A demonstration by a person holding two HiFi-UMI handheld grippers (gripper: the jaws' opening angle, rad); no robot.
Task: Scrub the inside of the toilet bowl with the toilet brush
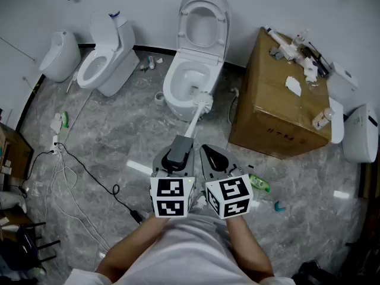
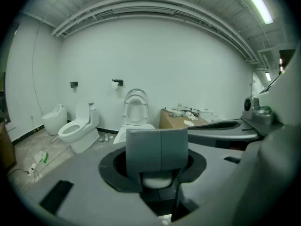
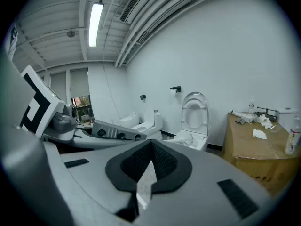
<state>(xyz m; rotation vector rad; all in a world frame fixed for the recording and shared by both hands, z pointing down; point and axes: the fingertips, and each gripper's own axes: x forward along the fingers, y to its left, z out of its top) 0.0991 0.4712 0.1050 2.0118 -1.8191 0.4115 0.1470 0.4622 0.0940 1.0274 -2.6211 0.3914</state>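
Note:
The white toilet (image 1: 191, 79) stands at the back centre against the wall, its lid (image 1: 203, 16) raised. The toilet brush's white head (image 1: 202, 102) rests at the near rim of the bowl, and its handle (image 1: 192, 123) slants down to my left gripper (image 1: 180, 144), which is shut on the grey grip end (image 2: 157, 149). My right gripper (image 1: 209, 153) is beside it, jaws shut with nothing between them (image 3: 150, 161). In the right gripper view the brush head (image 3: 186, 138) shows in front of the toilet (image 3: 195, 114).
A second toilet (image 1: 104, 61) and a white floor fixture (image 1: 59, 55) stand at the back left. A cardboard box (image 1: 279, 100) with clutter on top sits right of the toilet. Cables (image 1: 71, 171) trail over the grey marble floor at the left; small green items (image 1: 259, 184) lie at the right.

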